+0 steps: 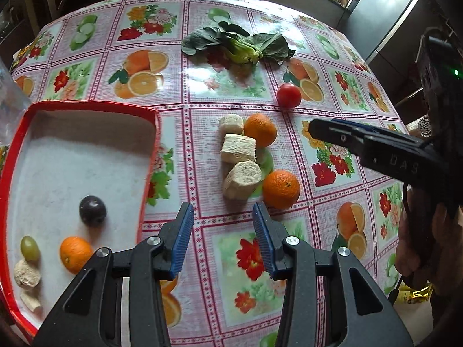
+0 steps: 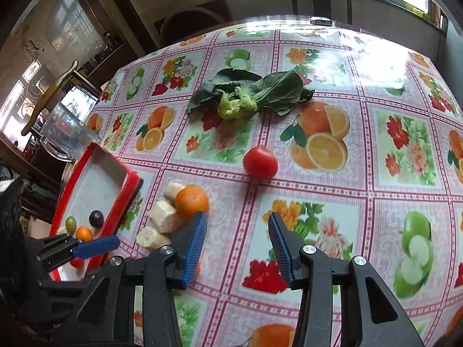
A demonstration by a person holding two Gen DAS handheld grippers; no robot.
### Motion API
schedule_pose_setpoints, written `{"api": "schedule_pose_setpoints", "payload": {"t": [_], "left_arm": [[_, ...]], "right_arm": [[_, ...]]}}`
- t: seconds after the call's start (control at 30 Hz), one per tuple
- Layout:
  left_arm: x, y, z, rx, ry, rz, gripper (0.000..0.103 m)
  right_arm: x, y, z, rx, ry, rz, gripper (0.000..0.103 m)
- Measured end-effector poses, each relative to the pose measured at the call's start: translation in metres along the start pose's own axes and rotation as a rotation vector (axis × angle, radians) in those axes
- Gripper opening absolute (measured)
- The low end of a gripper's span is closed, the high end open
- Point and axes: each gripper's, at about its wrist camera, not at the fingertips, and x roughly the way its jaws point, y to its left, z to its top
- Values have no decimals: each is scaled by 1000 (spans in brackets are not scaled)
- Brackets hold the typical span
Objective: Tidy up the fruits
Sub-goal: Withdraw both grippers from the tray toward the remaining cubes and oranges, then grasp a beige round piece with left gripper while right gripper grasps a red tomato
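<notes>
**A:** Partway through, I'd judged it. The red tray (image 1: 17, 133) already held a dark plum (image 1: 93, 210), a green grape (image 1: 29, 247), a small orange (image 1: 74, 254) and two pale chunks (image 1: 27, 273) in its near corner.

**B:** And out on the tablecloth (image 1: 289, 260)?

**A:** Plenty was left. Two oranges, the far one (image 1: 260, 129) and the near one (image 1: 281, 188), sat against three pale cut chunks (image 1: 238, 147) in a cluster, just beside the tray. A tomato (image 2: 260, 162) lay apart, farther back, and a leafy green (image 2: 246, 94) beyond it (whether that one counted as fruit, I couldn't say).

**B:** The tongs?

**A:** Both stood apart with nothing between the pads. The left gripper (image 1: 222, 243) hovered over the cloth between tray and cluster; the right gripper (image 2: 237, 248) was over bare cloth, the far orange just off its left pad.

**B:** So the near orange looked the likeliest next pick?

**A:** My guess, yes.
</notes>
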Motion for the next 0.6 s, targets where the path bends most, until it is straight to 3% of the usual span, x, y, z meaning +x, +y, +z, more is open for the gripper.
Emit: {"api": "schedule_pose_setpoints", "payload": {"t": [0.47,0.6], "left_arm": [[30,-3,15,-76,-25,-17,41],[34,1,19,-86,-31,-19,38]], "right_arm": [[45,-19,31,2,24,21,45],[48,-17,36,-31,7,5,34]]}}
